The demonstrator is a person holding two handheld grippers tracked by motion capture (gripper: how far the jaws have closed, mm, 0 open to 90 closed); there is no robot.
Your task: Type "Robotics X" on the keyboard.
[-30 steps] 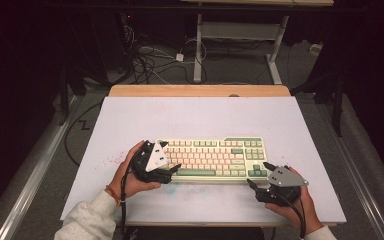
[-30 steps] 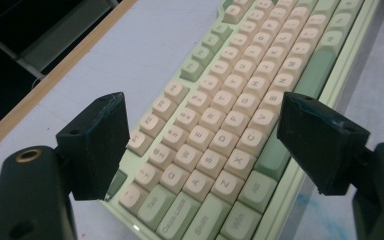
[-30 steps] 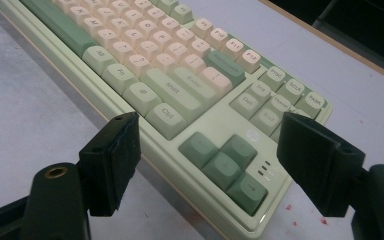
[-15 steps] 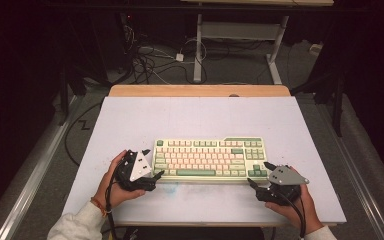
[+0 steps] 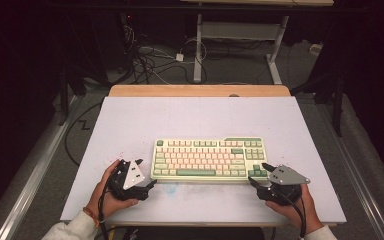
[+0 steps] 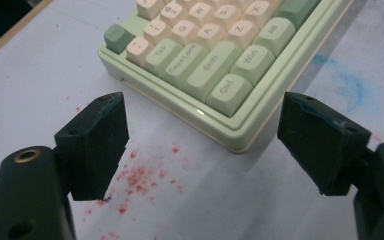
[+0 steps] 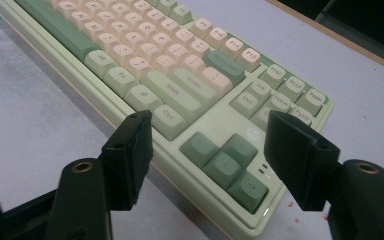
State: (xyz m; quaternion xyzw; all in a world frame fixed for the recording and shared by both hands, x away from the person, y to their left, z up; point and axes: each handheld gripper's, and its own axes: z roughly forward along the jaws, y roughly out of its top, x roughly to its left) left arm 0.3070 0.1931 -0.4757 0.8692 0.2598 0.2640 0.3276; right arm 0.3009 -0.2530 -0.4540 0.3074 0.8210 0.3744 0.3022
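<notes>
Nearest us, our left tongs (image 5: 147,175) stand wide and empty just off the keyboard's (image 5: 210,159) near-left corner. Our right tongs (image 5: 258,175), open but just narrowing, straddle its near-right corner above the arrow keys (image 7: 225,165). The keyboard lies mid-surface (image 5: 195,115), beyond them.

We see the pale green and cream mechanical keyboard (image 5: 209,160) lying on the white table (image 5: 195,117), with red speckles (image 6: 140,180) left of its near-left corner.
</notes>
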